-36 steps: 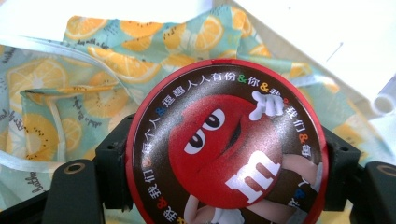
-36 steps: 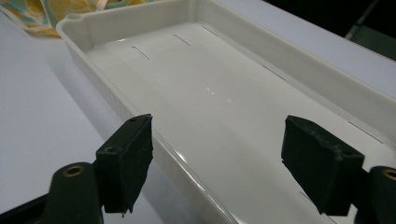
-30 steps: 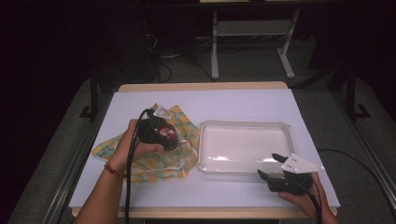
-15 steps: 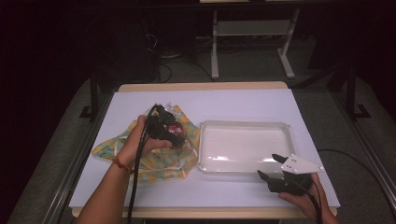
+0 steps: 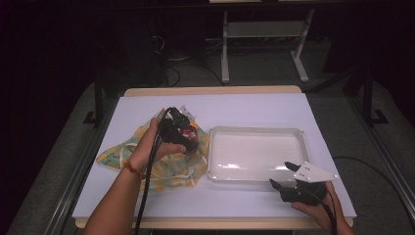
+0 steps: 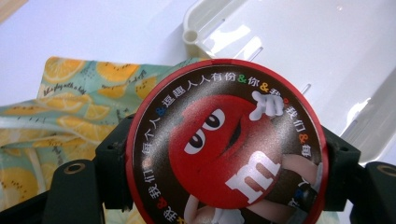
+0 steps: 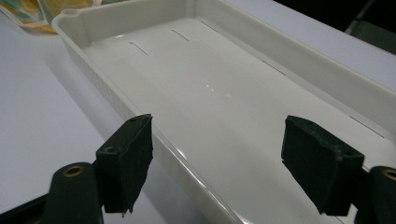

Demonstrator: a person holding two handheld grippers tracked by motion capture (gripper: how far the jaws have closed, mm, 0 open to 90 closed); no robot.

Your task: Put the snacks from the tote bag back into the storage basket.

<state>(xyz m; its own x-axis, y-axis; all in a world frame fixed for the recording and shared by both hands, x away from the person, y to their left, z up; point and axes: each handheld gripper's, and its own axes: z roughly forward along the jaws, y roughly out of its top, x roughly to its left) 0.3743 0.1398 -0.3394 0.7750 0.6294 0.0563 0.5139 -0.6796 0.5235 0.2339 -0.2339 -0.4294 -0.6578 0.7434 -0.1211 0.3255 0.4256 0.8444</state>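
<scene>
The round tin (image 6: 224, 140), pinched by the left gripper (image 5: 182, 134), is now carried right toward the tray (image 5: 254, 131); the right gripper (image 5: 286, 176) is held spread.

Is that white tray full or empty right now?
Empty. The white tray shows a bare, glossy floor in the high view and the right gripper view; the round red candy tin sits clamped in the left gripper, outside it.
</scene>
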